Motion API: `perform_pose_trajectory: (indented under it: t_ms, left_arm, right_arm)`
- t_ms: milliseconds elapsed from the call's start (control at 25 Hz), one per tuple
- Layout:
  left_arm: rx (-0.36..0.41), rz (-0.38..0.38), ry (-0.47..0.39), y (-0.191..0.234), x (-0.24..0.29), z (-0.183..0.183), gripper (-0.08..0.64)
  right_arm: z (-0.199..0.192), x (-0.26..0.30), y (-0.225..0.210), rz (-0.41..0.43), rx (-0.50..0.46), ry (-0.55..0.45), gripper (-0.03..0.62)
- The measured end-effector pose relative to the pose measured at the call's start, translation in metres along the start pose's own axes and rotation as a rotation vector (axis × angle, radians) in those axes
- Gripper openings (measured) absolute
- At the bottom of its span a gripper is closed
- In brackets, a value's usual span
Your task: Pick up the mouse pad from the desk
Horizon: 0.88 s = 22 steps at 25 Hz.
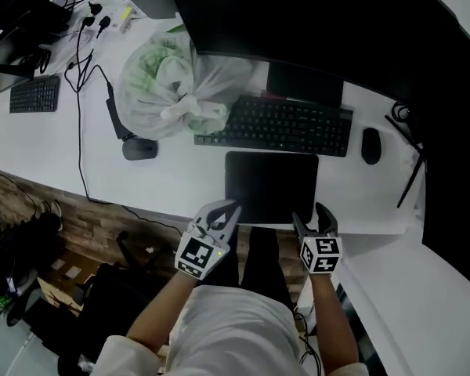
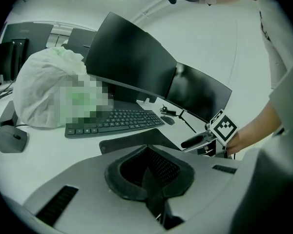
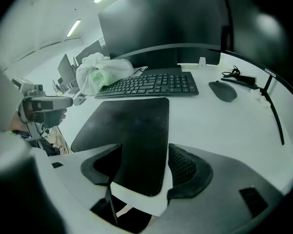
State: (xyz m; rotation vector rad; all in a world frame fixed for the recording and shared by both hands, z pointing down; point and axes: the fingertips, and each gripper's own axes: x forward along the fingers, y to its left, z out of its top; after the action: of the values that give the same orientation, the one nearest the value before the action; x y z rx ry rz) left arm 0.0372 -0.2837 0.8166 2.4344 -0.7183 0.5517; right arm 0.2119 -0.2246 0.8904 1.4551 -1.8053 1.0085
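At the near edge of the desk (image 1: 172, 180), the right tool (image 1: 312, 219) stands wide open, jaws straddling the near right corner of the black mouse pad (image 1: 271, 185) without pressing it. Just left, the left tool (image 1: 222, 215) is closed and empty. Farther off lie a keyboard (image 1: 282, 125) and a mouse (image 1: 370, 145).

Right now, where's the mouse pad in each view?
Head view: mouse pad, centre.
Left gripper view: mouse pad, centre, just beyond the jaws.
Right gripper view: mouse pad, centre-left, its near corner between the open jaws.
Shared landmark: keyboard, directly behind the pad.
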Motion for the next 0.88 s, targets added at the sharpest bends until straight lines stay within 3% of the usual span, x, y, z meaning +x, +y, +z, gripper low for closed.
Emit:
perform_pose_trajectory:
  t_ms: [400, 680, 880]
  left_arm:
    - [-0.011, 0.028, 0.008, 0.015, 0.002, -0.006, 0.017]
    - [-0.021, 0.028, 0.016, 0.016, -0.003, -0.012, 0.017]
    - [-0.02, 0.032, 0.017, 0.018, -0.008, -0.014, 0.017]
  right_arm:
    - [-0.009, 0.016, 0.0, -0.089, -0.064, 0.038, 0.303]
    - [-0.008, 0.015, 0.002, -0.081, -0.074, 0.048, 0.283]
    - [-0.008, 0.017, 0.01, -0.073, -0.075, 0.042, 0.203]
